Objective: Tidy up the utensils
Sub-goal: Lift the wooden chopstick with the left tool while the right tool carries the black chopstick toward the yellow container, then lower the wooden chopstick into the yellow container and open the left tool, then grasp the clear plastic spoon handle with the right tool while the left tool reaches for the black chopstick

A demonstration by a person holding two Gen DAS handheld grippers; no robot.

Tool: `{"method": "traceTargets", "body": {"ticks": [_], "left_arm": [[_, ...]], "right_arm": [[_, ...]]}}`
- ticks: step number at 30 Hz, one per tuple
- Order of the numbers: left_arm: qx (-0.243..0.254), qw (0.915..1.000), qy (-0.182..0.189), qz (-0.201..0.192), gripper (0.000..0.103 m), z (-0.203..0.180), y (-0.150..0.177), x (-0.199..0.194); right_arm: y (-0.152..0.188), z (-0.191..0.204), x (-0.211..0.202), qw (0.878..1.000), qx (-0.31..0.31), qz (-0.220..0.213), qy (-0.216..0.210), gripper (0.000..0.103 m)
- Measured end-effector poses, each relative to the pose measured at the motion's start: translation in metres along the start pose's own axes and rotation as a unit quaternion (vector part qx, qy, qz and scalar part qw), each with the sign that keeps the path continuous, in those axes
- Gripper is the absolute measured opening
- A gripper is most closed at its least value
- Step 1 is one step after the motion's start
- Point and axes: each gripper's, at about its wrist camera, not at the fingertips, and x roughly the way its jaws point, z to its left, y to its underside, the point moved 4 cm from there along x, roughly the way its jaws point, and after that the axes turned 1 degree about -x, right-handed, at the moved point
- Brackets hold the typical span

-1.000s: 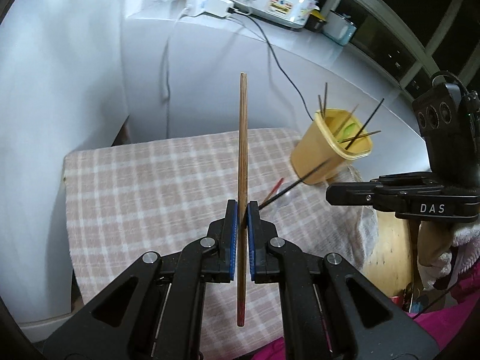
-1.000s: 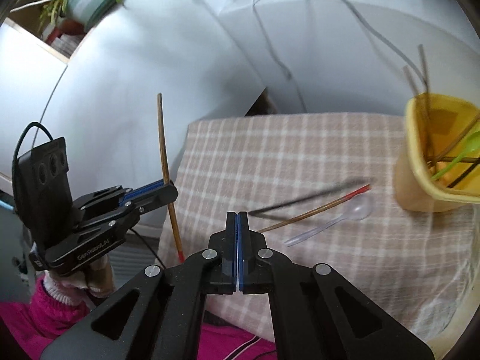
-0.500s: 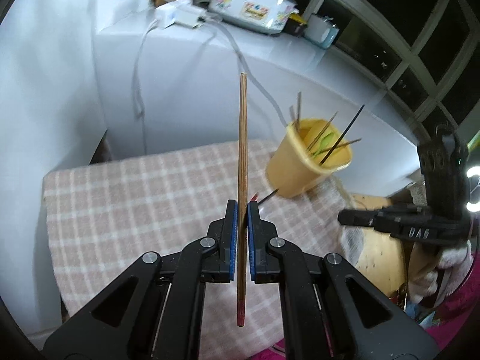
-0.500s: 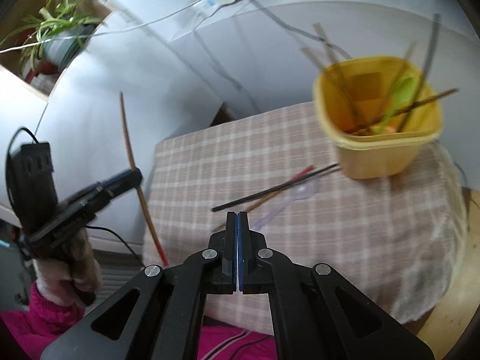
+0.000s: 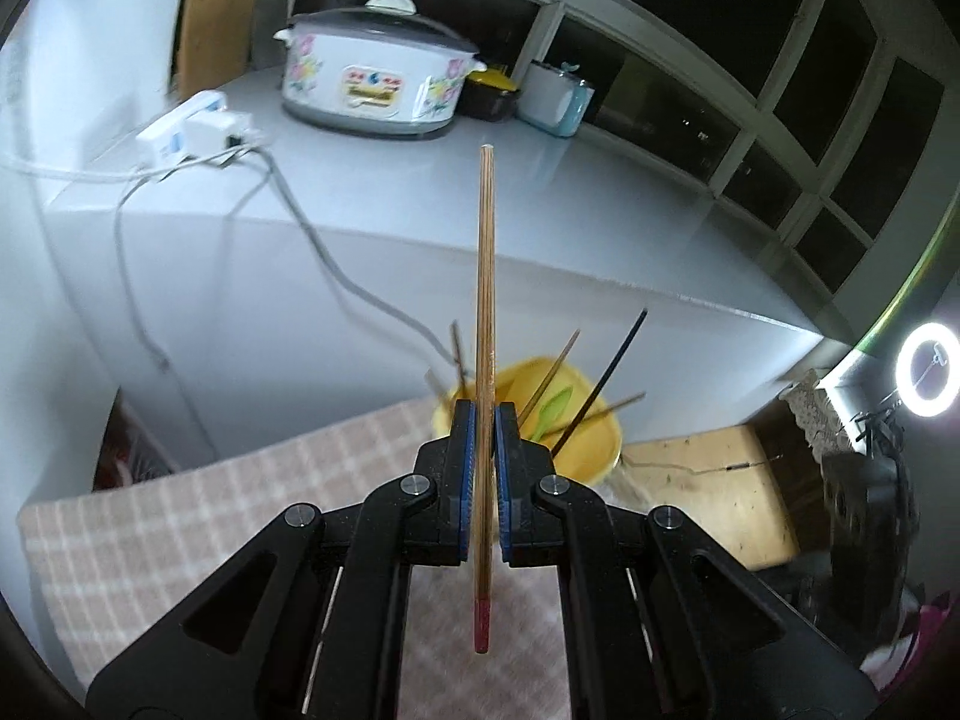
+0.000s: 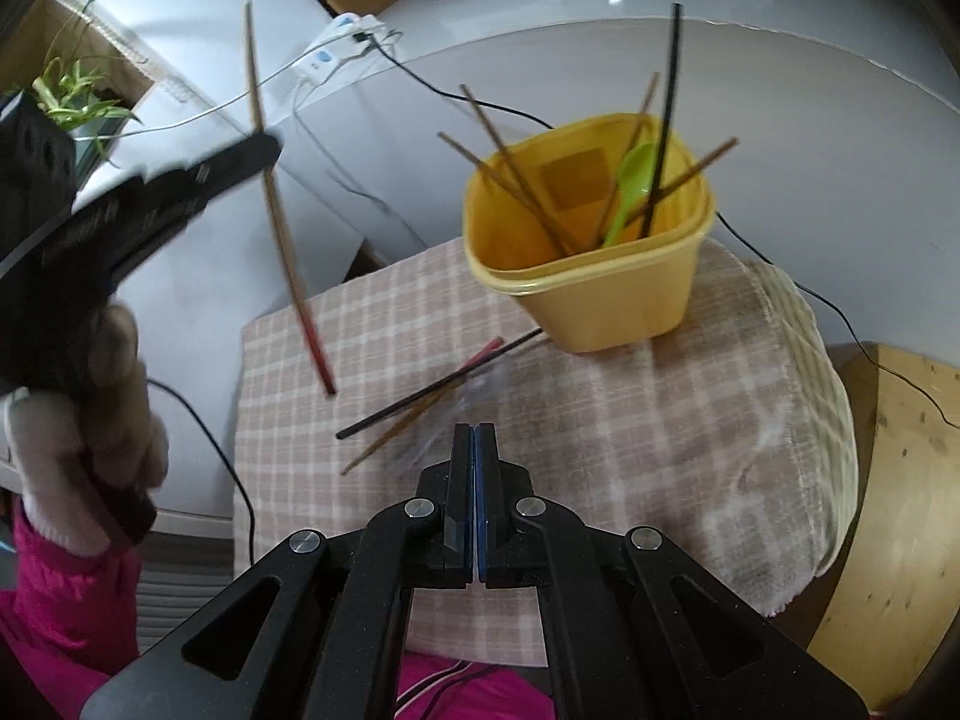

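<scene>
The left gripper (image 5: 485, 468) grips a wooden chopstick (image 5: 485, 324) upright above the checked cloth (image 6: 600, 408), near the yellow cup (image 6: 606, 294). The right gripper (image 6: 474, 498) is closed, apparently on nothing.

No legible text or labels.

Both fisheye views bent straight lines hard toward dark, vignetted corners. A ring light (image 5: 927, 370) glowed overexposed at the left view's right edge; the windows (image 5: 750, 60) behind were black. Glare spotted the white counter (image 6: 612, 0). Motion blur smeared the left gripper (image 6: 264, 150) and the yellow cup (image 5: 591, 438).
</scene>
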Motion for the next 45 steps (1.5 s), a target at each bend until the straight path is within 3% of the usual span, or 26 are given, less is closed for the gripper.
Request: {"method": "traceTargets", "body": {"ticks": [12,20,31,35,38,45], "left_arm": [[0.007,0.9997,0.002,-0.025,0.004,-0.020,-0.044,0.050],[0.002,1.0000,-0.006,-0.007,0.004,-0.019,-0.035,0.083],[0.009,0.9994,-0.001,0.033,0.004,-0.018,-0.020,0.094],[0.020,0.9979,0.019,0.058,0.004,-0.021,-0.013,0.089],[0.027,0.9979,0.023,0.054,0.004,-0.019,-0.010,0.072],[0.009,0.9989,-0.008,0.045,0.004,0.028,0.009,0.025]], "right_arm": [[0.002,-0.020,-0.001,1.000,0.022,0.005,0.008,0.000],[0.004,-0.027,0.003,0.999,0.032,0.012,0.009,0.000],[0.006,-0.032,0.011,0.999,0.040,0.023,0.011,0.000],[0.006,-0.035,0.014,0.998,0.045,0.029,0.018,0.000],[0.006,-0.037,0.017,0.998,0.053,0.031,0.015,0.000],[0.011,-0.041,0.027,0.997,0.058,0.043,0.009,0.000]]}}
